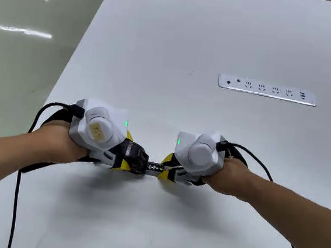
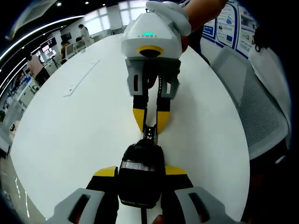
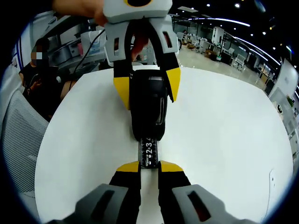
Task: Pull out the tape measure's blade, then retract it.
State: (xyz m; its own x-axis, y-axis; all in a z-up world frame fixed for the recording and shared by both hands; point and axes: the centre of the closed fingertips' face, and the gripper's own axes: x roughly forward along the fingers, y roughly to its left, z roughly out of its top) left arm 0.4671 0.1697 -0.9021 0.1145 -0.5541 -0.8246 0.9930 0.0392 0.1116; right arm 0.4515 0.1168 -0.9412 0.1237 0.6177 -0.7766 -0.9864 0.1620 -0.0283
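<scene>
My left fingers (image 2: 105, 171) tight around the tape measure case (image 3: 148, 107), right fingers (image 3: 128, 167) tight on its short blade (image 3: 148, 151), bench (image 1: 192, 33) edge near on my left, open bench ahead.

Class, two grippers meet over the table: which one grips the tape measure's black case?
The left gripper: its jaws clamp the black case, whereas the right gripper merely pinches the short, numbered blade.

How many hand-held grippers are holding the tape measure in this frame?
2. The left hand-held gripper clamps the black tape measure case. The right hand-held gripper, facing it, pinches the short pulled-out blade. No others seem hidden.
</scene>
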